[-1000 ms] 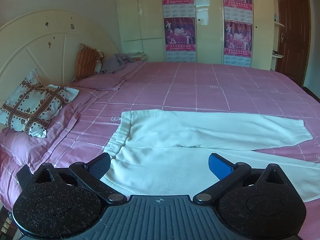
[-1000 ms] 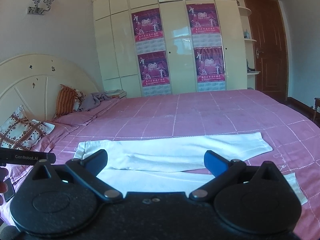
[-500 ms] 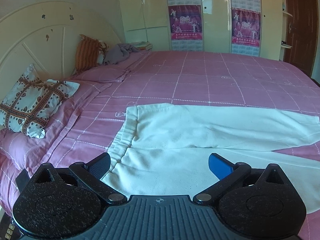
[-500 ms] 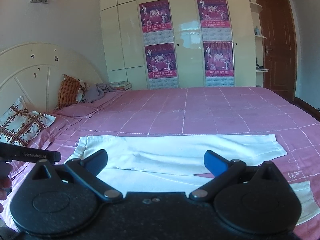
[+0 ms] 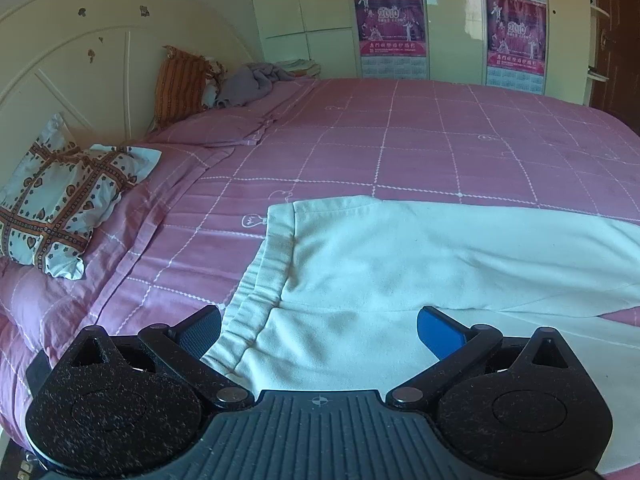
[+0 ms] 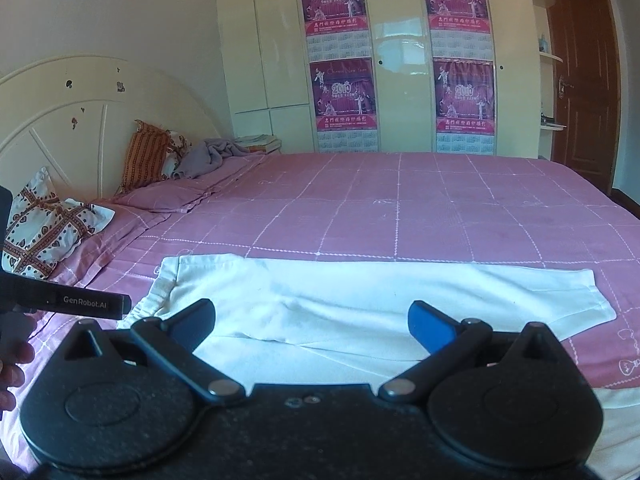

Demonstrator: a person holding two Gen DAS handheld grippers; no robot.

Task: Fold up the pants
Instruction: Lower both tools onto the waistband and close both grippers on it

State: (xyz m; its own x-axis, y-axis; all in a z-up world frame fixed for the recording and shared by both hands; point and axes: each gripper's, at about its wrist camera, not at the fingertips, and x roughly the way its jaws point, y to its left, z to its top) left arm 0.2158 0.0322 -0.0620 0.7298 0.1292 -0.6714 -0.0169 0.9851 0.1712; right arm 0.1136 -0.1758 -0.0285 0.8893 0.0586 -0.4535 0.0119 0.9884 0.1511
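White pants [image 5: 400,256] lie flat on the pink bed, waistband [image 5: 272,264] to the left, legs running right. My left gripper [image 5: 320,330] is open and empty, hovering over the near part of the waistband. In the right wrist view the pants [image 6: 360,296] show with the far leg's cuff [image 6: 596,300] at the right. My right gripper [image 6: 312,324] is open and empty above the near leg. The left gripper's body [image 6: 72,304] shows at the left edge of that view.
The pink checked bedspread [image 5: 400,140] covers a wide bed. A patterned pillow [image 5: 60,204], an orange cushion [image 5: 180,84] and a grey cloth [image 5: 248,84] lie by the white headboard at left. Wardrobes with posters [image 6: 340,60] and a brown door [image 6: 580,68] stand behind.
Both grippers have moved forward and lower toward the pants. The left one has drawn closer to the waistband. Both stay open.
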